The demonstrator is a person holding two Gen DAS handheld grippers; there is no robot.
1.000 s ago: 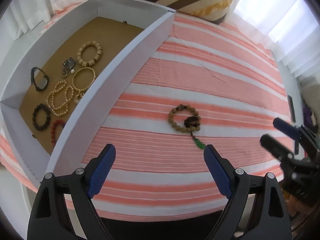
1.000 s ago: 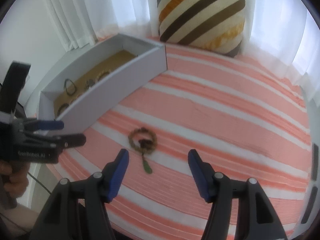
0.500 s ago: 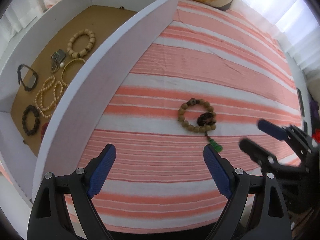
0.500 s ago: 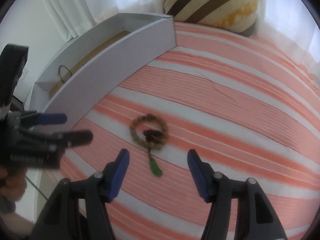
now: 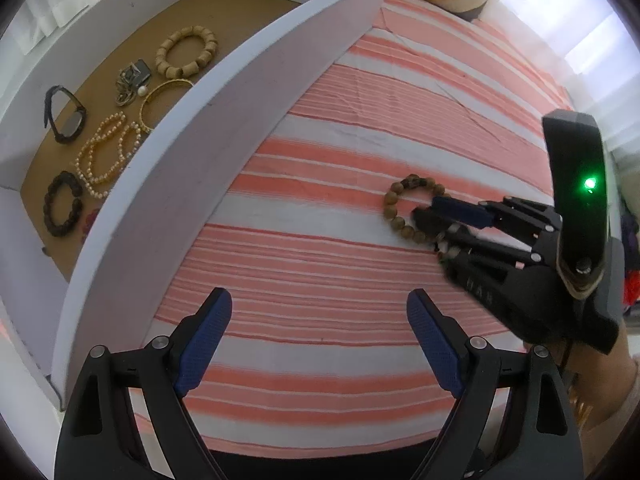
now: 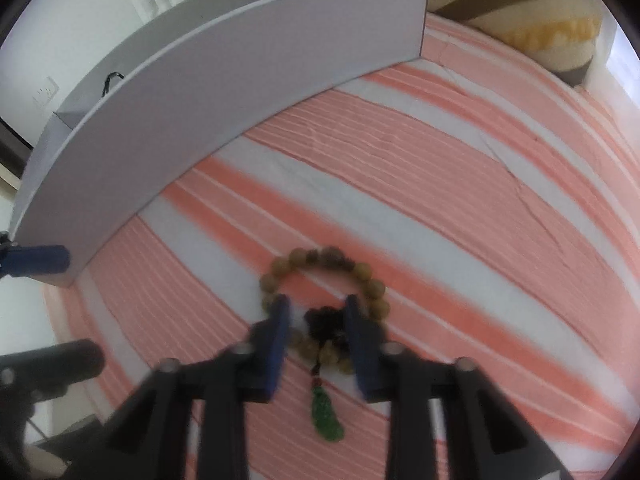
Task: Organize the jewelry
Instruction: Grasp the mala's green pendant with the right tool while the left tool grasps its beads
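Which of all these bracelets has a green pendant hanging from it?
The brown beaded bracelet lying alone on the striped cloth; its green pendant trails toward the camera. The others sit in the white box.

Both grippers are built from matte black linkage arms joined by silver round-headed pivots. Textured blue pads [image 5: 204, 340] are fitted on the left gripper [image 5: 320, 340]. On the right gripper [image 5: 430, 216], a glossy black housing [image 5: 580, 200] with a green light [image 5: 590, 183] is mounted.
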